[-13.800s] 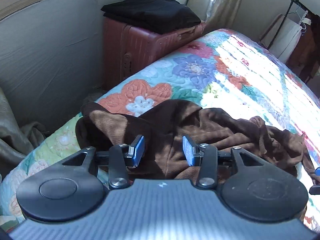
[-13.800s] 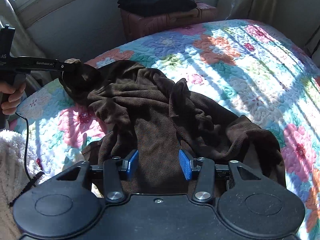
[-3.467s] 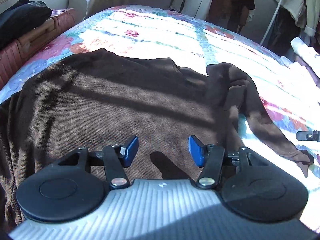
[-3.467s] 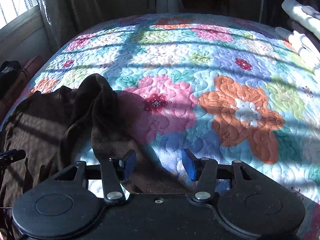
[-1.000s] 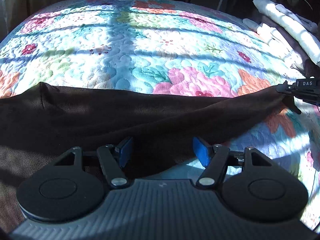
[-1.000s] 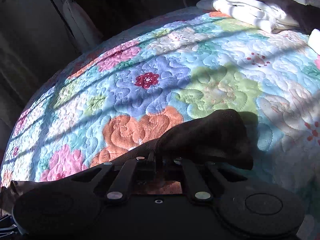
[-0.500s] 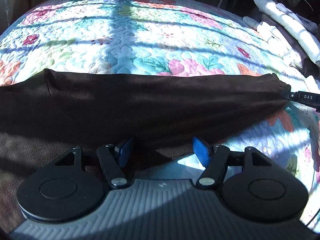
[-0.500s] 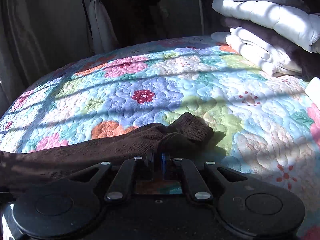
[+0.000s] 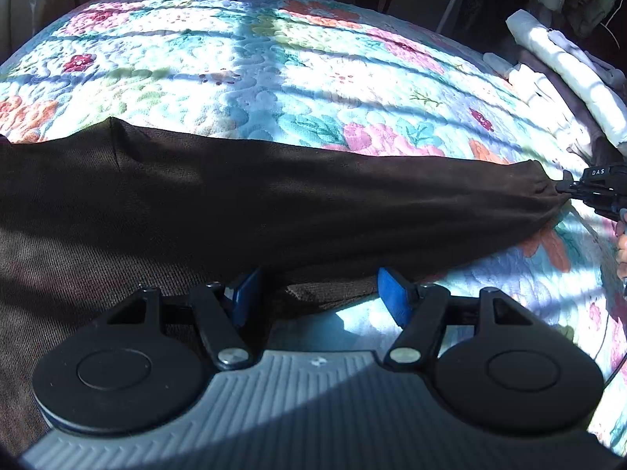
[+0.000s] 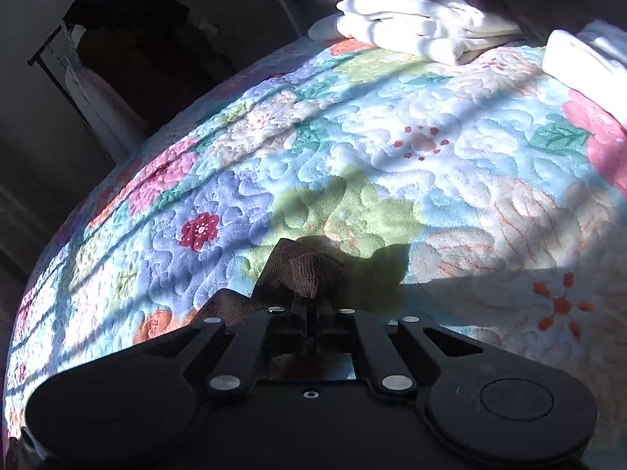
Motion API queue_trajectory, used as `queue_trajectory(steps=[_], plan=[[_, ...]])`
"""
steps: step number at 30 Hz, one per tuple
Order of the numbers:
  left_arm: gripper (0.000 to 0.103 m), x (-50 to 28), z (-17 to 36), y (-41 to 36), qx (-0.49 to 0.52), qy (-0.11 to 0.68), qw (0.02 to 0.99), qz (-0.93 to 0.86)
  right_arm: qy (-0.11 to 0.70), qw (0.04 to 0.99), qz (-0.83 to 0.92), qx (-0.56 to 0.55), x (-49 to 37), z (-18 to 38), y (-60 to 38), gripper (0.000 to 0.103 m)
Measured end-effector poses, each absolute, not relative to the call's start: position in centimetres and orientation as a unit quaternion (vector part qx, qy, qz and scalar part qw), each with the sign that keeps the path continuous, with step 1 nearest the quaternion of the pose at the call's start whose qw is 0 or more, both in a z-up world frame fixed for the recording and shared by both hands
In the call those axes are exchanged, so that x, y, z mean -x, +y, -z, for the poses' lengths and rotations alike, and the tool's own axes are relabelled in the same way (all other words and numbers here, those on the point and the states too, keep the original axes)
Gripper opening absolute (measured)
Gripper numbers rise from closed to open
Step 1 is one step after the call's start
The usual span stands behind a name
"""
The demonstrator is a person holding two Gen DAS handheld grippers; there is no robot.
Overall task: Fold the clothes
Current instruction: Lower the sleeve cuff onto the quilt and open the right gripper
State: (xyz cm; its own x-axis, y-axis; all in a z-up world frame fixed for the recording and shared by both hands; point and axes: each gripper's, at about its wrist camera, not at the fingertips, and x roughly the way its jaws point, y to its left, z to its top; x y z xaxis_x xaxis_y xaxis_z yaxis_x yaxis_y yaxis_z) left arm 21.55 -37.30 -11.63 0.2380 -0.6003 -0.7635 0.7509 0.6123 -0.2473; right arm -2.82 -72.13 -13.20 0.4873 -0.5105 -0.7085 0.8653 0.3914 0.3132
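Observation:
A dark brown garment lies spread on the floral quilt. One long sleeve is stretched out to the right. My right gripper is shut on the sleeve's cuff; it also shows at the right edge of the left wrist view. My left gripper is open, its blue pads over the garment's lower edge below the sleeve, holding nothing.
Folded white and grey bedding is stacked at the far side of the bed, also seen in the left wrist view. A clothes rack with hanging clothes stands beyond the bed's edge.
The right gripper has pulled the cuff farther out to the right, so the sleeve now lies straighter and flatter. The left gripper has stayed open in about the same place.

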Motion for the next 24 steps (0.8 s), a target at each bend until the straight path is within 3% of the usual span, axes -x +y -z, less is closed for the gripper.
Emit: queue_trajectory(steps=[4,6,7,9,13,18,24], plan=[[0.065,-21.5,10.9,-36.4,-0.087,0.44,0.792,0.414,0.313,0.788,0.465,-0.254,2.5,12.2,-71.8,0.011],[0.065,-21.6,10.0,-35.2,-0.075,0.434,0.799,0.41,0.342,0.77,0.493,-0.217,2.2,12.4,-71.4,0.034],[0.065,-21.7,9.3,-34.3,-0.064,0.43,0.804,0.404,0.345,0.764,0.508,-0.199,2.1,11.9,-70.7,0.038],[0.065,-21.5,7.9,-32.1,-0.042,0.425,0.819,0.384,0.344,0.753,0.537,-0.162,1.7,10.6,-69.0,0.074],[0.065,-20.5,5.6,-27.6,-0.037,0.417,0.84,0.344,0.323,0.791,0.494,-0.161,0.3,7.1,-64.7,0.074],[0.069,-20.7,3.3,-17.0,0.005,0.421,0.882,0.211,0.285,0.9,0.243,-0.221,-4.7,4.0,-55.0,0.078],[0.069,-19.9,3.3,-2.8,0.038,0.442,0.895,0.05,0.342,0.9,-0.004,-0.271,-10.3,3.0,-44.2,0.078]])
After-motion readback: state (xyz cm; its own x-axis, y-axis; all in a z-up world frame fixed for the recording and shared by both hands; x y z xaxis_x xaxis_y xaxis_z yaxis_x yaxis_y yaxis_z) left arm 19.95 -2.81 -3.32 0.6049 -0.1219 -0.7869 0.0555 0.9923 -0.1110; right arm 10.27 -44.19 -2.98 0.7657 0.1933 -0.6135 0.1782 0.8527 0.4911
